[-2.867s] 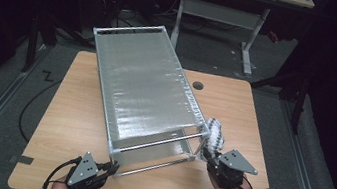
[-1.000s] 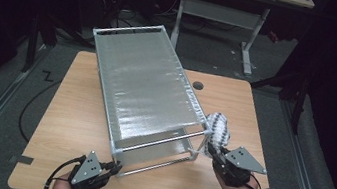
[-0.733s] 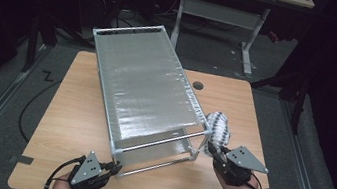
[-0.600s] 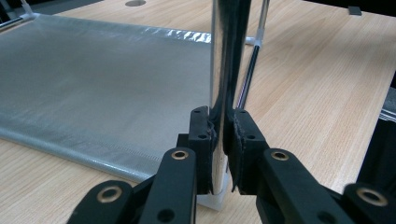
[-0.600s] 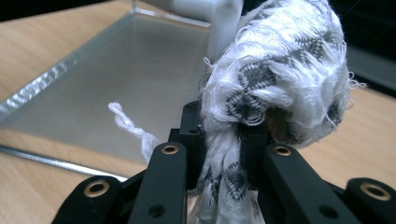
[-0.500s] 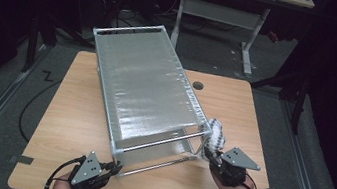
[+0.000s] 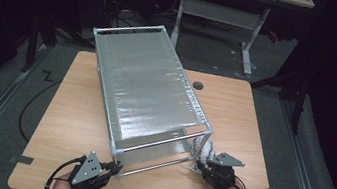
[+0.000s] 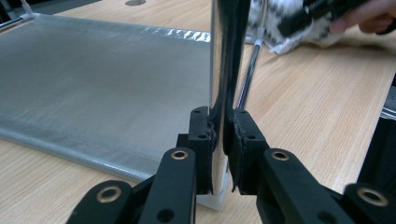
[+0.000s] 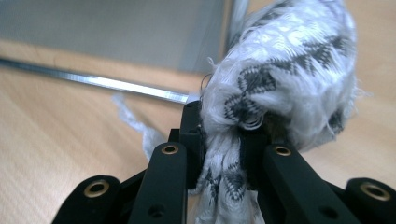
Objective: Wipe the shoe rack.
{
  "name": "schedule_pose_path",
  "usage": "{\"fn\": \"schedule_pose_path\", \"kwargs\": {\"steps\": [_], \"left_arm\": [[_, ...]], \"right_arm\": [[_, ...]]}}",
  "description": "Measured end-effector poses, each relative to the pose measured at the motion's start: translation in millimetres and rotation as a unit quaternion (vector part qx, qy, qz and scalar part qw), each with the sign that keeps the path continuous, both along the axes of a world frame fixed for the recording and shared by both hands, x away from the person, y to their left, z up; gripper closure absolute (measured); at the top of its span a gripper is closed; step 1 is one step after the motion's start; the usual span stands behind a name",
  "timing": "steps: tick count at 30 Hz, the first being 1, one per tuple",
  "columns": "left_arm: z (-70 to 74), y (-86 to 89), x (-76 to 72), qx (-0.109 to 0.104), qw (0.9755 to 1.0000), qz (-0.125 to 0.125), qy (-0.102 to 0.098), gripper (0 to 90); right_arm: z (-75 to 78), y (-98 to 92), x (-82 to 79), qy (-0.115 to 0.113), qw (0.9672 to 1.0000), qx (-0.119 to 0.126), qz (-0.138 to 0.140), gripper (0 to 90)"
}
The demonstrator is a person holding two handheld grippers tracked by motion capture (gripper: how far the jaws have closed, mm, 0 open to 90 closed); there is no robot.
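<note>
The cloth [image 9: 280, 79] — white with a dark woven pattern, frayed at its edges — sat bunched in the right gripper [image 9: 219, 140], whose fingers were clamped on its gathered neck, low right of centre in the high view beside the rack [image 7: 147, 86] on the bench [image 7: 68, 110]. It looked light, soft and limp; a pinch on a thick fold should hold. The left gripper [image 8: 219, 135] was clamped on the rack's post [image 8: 226, 56] — stiff, smooth metal, likely slippery.

left gripper [image 7: 112, 168] clamped, right gripper [image 7: 202, 161] clamped, low
</note>
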State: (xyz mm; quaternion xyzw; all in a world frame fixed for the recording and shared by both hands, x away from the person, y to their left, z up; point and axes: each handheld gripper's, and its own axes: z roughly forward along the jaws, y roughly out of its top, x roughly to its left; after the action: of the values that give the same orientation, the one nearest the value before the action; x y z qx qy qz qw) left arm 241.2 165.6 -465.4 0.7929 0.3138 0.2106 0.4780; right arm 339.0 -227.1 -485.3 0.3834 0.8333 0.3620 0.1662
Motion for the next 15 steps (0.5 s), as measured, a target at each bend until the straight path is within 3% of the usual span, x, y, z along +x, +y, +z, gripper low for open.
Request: {"fn": "schedule_pose_path", "kwargs": {"steps": [2, 5, 11, 15], "left_arm": [[0.3, -0.5, 0.0, 0.002, 1.0, 0.002, 0.0, 80.4], [0.5, -1.7, 0.0, 0.002, 1.0, 0.006, 0.001, 80.4], [-0.2, -1.8, -0.4, -0.004, 0.9999, 0.01, 0.003, 80.4], [-0.3, 0.3, -3.1, -0.006, 0.9998, 0.018, 0.004, 80.4]], "right_arm": [[-4.1, 2.6, -1.7, 0.01, 0.9999, -0.009, 0.004, 76.9], [-1.4, -0.6, -0.4, 0.014, 0.9999, 0.0, -0.007, 76.9], [12.5, -18.2, 5.9, -0.017, 0.9974, 0.032, -0.062, 76.8], [25.0, -24.9, 11.0, -0.051, 0.9928, 0.054, -0.094, 76.7]]}}
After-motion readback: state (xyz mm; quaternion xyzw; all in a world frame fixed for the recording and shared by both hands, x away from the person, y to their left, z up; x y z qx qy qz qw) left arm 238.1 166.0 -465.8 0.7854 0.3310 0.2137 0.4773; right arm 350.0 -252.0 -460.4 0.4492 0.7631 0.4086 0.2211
